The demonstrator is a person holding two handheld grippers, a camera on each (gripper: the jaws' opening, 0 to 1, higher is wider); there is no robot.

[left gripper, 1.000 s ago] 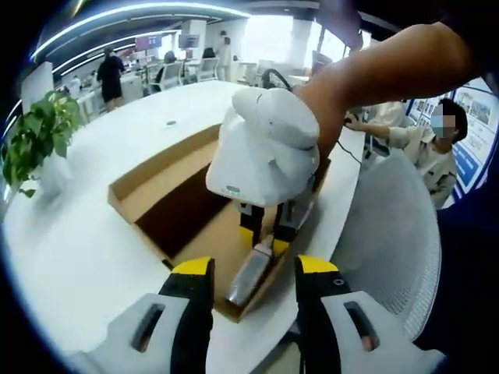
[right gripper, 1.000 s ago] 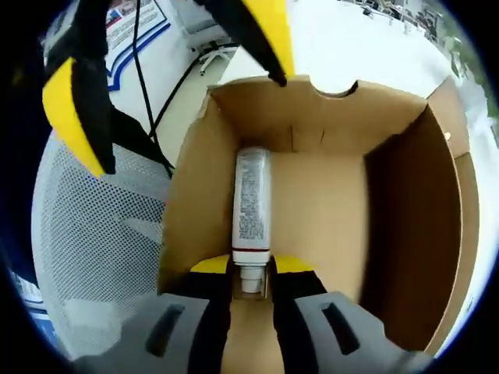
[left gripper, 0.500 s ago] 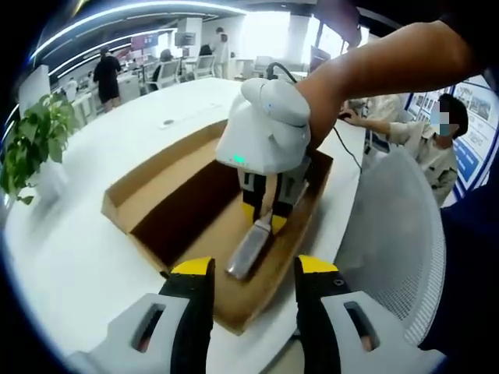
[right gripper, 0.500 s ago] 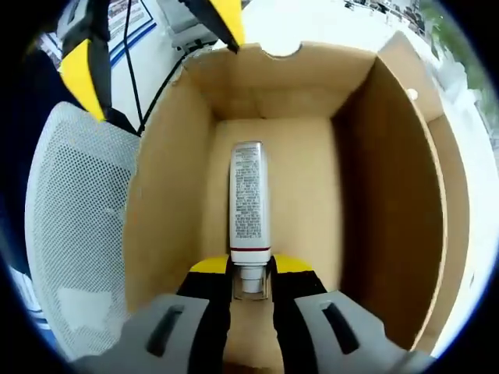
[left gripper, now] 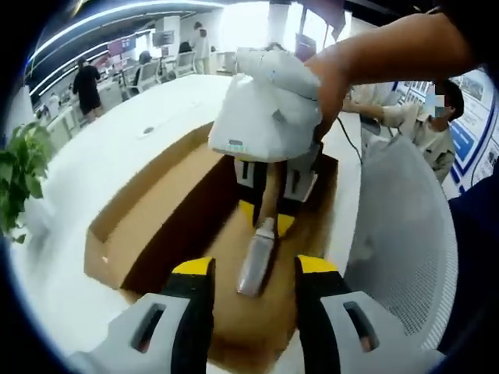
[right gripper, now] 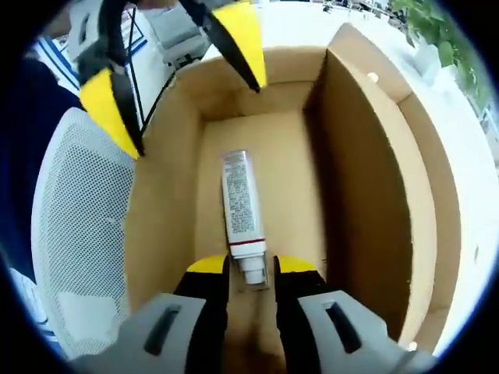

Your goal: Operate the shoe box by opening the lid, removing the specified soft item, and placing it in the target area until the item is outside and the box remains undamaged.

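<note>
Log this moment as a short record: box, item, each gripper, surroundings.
box: shoe box, open, on a white table
item: tube, lying on the box floor, cap end between the right gripper's jaws
right gripper: right gripper inside the box, shut on the tube's cap
left gripper: left gripper open, hovering at the box's end, holding nothing
surroundings: mesh chair beside the box; plant on the table

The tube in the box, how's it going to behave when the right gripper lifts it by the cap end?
The tube is gripped only at its narrow cap by the right gripper, so its long body will probably droop or swing. It looks like a soft squeeze tube, likely light. Lying flat on the shoe box floor, it seems unlikely to roll far.
</note>
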